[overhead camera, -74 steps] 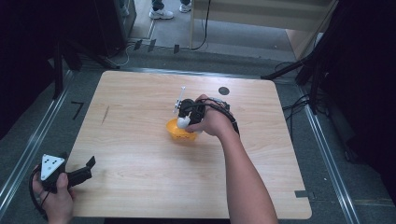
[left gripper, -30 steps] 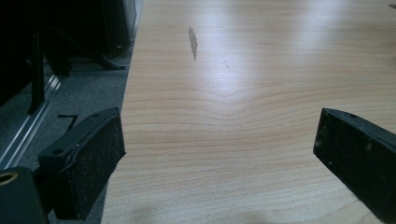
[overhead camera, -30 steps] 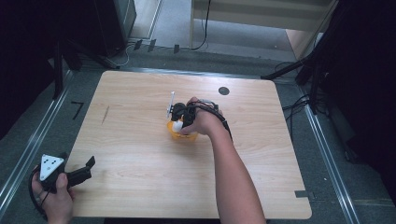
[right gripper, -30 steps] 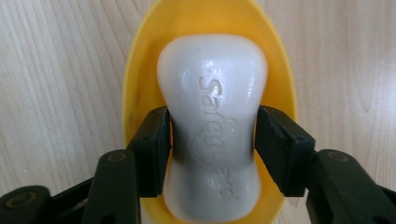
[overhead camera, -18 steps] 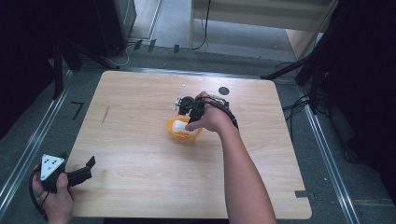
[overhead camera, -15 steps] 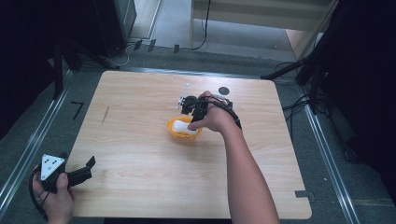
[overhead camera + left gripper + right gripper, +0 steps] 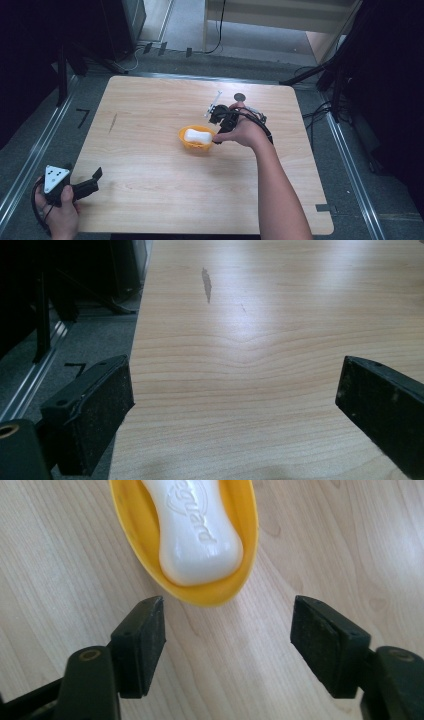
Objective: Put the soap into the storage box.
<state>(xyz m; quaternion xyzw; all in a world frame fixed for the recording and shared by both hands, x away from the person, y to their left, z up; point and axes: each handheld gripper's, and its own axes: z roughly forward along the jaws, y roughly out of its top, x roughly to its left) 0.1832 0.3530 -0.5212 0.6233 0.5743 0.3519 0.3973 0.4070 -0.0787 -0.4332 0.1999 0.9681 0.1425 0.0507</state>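
**A:** So a big wooden table [image 7: 165, 200] is seen from the high view. The right gripper [image 7: 220, 123] is held near the middle, jaws spread wide with nothing between them, just beside a yellow soap dish [image 7: 239, 540].

**B:** Yep, and a white soap bar [image 7: 197, 527] with embossed lettering is laid inside that dish.

**A:** The left gripper [image 7: 85, 186] is parked at the near left edge, jaws also opened wide over bare wood, well apart from the dish.
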